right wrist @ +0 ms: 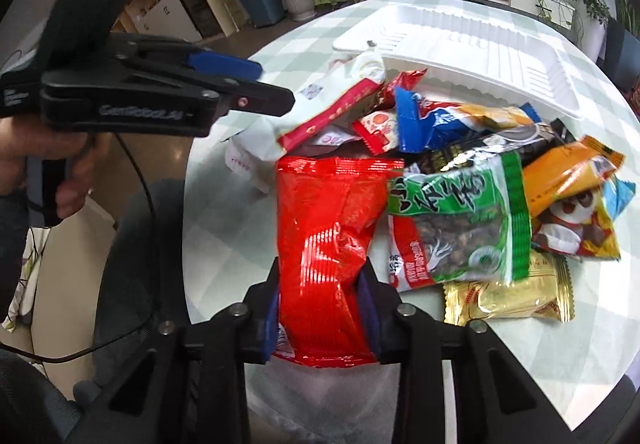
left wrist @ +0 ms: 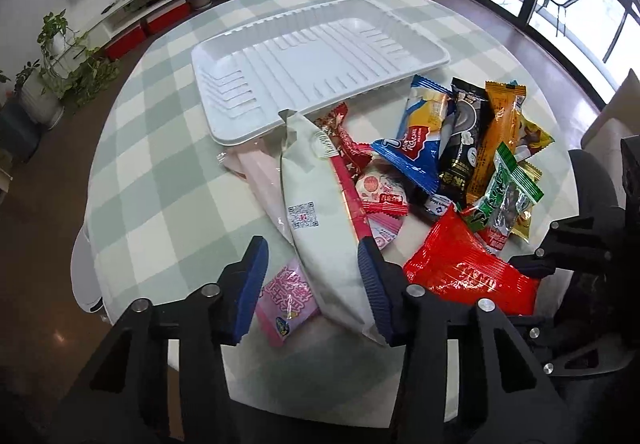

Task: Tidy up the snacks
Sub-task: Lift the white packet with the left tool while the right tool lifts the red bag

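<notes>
We angle the right gripper [right wrist: 320,300] downward, its jaws pinched onto the red packet [right wrist: 328,228]. Our left gripper [left wrist: 312,276] tilts downward, jaws apart, straddling the white pouch [left wrist: 320,212]; one pad touches.

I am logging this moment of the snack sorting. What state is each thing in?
White tray: empty, on the table.
White packet: between the left claw pads, only one pad touching.
Red bag: pinched by the right claw.
Other snacks: piled beside the tray.
</notes>
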Demonstrator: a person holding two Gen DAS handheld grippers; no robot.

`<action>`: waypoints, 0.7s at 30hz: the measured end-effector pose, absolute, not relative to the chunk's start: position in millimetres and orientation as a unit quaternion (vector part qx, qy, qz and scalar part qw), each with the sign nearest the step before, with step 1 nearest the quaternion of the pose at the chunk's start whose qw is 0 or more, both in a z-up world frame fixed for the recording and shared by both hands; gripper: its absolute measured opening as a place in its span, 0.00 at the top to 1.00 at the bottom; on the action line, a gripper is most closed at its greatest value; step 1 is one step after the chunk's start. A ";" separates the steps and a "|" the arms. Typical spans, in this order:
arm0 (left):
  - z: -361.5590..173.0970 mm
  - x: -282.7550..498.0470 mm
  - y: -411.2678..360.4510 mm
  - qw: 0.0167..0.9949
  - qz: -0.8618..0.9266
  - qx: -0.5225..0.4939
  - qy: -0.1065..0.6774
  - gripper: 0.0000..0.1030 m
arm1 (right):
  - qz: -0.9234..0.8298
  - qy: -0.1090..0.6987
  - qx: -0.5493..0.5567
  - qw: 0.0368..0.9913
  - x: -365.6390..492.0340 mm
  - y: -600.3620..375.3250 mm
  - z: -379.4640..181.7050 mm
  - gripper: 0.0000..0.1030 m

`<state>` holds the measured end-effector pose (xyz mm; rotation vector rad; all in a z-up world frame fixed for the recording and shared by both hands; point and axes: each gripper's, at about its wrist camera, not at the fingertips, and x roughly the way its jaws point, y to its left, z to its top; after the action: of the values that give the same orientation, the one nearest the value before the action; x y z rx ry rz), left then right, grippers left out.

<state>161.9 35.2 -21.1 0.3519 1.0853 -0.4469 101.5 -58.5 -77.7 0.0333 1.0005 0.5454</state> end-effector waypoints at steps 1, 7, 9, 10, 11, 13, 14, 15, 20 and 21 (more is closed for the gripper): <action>-22.7 164.6 32.4 0.814 -0.213 0.167 0.513 0.65 | 0.263 0.471 0.021 0.842 99.6 -61.0 -76.1 0.65; -37.1 180.7 8.5 0.792 -0.211 0.192 0.540 0.66 | 0.280 0.465 0.037 0.839 94.7 -72.4 -73.8 0.65; -40.8 187.6 4.4 0.787 -0.206 0.200 0.546 0.66 | 0.286 0.463 0.043 0.838 94.5 -78.7 -75.0 0.65; -42.6 192.2 4.0 0.786 -0.201 0.201 0.550 0.66 | 0.287 0.462 0.044 0.838 93.3 -76.9 -76.4 0.65; -43.5 196.7 4.9 0.785 -0.195 0.200 0.553 0.64 | 0.288 0.461 0.046 0.838 92.6 -77.9 -76.3 0.65; -44.1 204.0 6.4 0.785 -0.179 0.202 0.558 0.64 | 0.290 0.459 0.051 0.838 92.4 -82.4 -76.8 0.65; -44.0 205.7 6.2 0.784 -0.175 0.204 0.559 0.60 | 0.291 0.458 0.052 0.838 91.9 -84.2 -76.8 0.65; -44.1 206.2 5.1 0.783 -0.171 0.210 0.560 0.56 | 0.293 0.457 0.054 0.838 92.0 -87.0 -77.4 0.65; -50.1 203.5 -5.2 0.777 -0.157 0.234 0.562 0.36 | 0.298 0.454 0.059 0.838 89.7 -92.1 -80.8 0.65; -52.5 203.8 -7.0 0.777 -0.154 0.238 0.562 0.36 | 0.299 0.454 0.059 0.838 89.1 -93.0 -81.2 0.65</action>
<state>203.8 -7.0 -52.5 0.5154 1.2160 -0.3339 89.1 -93.0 -81.2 0.1252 0.9597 0.6317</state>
